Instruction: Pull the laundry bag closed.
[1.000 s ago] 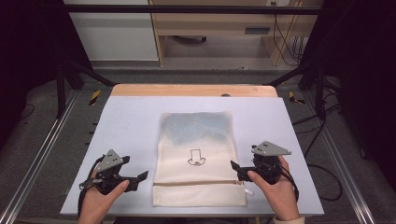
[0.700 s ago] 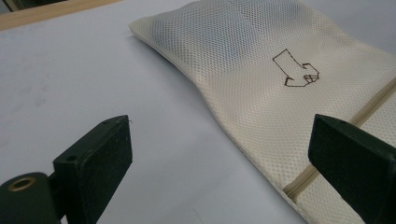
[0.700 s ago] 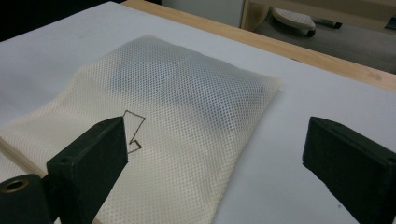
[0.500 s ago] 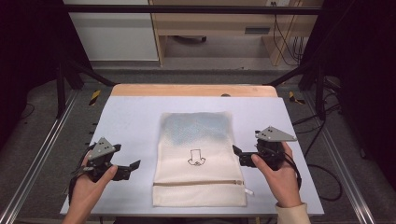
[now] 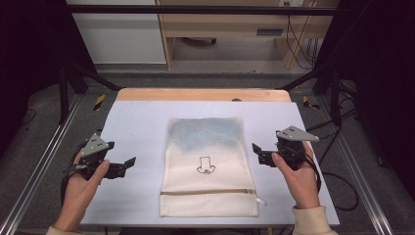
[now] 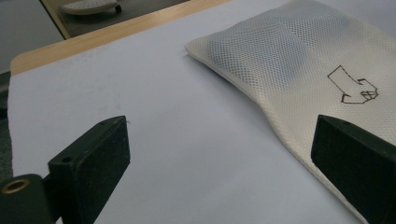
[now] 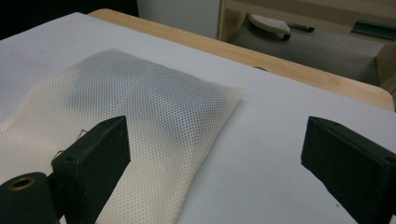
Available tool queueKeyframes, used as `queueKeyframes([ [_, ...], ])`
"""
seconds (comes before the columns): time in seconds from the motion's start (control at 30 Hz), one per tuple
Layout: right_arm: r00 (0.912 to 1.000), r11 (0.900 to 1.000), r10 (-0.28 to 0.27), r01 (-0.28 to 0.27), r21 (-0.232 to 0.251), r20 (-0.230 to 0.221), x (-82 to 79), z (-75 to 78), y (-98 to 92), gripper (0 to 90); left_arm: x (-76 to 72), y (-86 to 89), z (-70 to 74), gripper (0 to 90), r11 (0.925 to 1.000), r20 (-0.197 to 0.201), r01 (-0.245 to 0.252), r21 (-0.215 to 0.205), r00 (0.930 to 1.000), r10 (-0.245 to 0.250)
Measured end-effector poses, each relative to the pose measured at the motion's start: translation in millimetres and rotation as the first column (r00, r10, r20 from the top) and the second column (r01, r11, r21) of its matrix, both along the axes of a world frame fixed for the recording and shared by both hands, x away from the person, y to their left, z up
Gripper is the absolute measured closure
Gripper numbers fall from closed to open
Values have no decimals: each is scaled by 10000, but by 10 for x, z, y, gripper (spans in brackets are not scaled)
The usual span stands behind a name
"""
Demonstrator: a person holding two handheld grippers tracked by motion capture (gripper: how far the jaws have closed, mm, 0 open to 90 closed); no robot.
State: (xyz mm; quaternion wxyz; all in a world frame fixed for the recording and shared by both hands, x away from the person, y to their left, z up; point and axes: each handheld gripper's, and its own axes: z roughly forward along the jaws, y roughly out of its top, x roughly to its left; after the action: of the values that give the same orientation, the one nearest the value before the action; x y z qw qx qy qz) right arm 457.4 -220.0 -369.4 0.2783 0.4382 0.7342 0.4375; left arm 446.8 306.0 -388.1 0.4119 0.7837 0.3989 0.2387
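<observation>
A cream mesh bag [image 5: 208, 166] lies flat in the middle of the white-covered table [image 5: 137, 122]. Its zipper [image 5: 208, 192] runs along the near end, and a black outline drawing [image 5: 205, 166] marks its middle. Something bluish [image 5: 205, 132] shows through the mesh at the far end. My left gripper [image 5: 128, 164] hovers left of the bag, open and holding nothing. My right gripper [image 5: 257, 154] is just off the bag's right edge, also open and holding nothing. In the left gripper view the gripper [image 6: 224, 154] points at bare table with the bag [image 6: 289, 65] to its right. In the right gripper view the gripper [image 7: 219, 154] straddles the bag's edge [image 7: 140, 116].
A wooden strip [image 5: 200, 94] borders the table's far edge. Metal frame rails [image 5: 34, 171] run along both sides. Wooden furniture [image 5: 235, 29] stands behind the table, and cables [image 5: 342, 181] lie on the floor at the right.
Both grippers have drawn outward from the bag's zipper end and moved farther up the table. The left went left, the right went right. The bag has not moved.
</observation>
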Motion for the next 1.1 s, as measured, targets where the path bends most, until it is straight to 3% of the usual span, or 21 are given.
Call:
queueKeyframes([
  [0.33,9983,9983,-574,573,135,76,18,-138,-208,83,51,204,-84,46,9985,87,-535,-105,9985,536],
  [0.7,9919,9918,-1254,1258,210,-195,1,-360,-413,83,81,337,-228,46,9968,107,-802,35,9967,802],
  [1.1,9870,9875,-1569,1574,110,-355,-49,-589,-520,83,95,446,-393,46,9938,72,-1110,37,9938,1109],
])
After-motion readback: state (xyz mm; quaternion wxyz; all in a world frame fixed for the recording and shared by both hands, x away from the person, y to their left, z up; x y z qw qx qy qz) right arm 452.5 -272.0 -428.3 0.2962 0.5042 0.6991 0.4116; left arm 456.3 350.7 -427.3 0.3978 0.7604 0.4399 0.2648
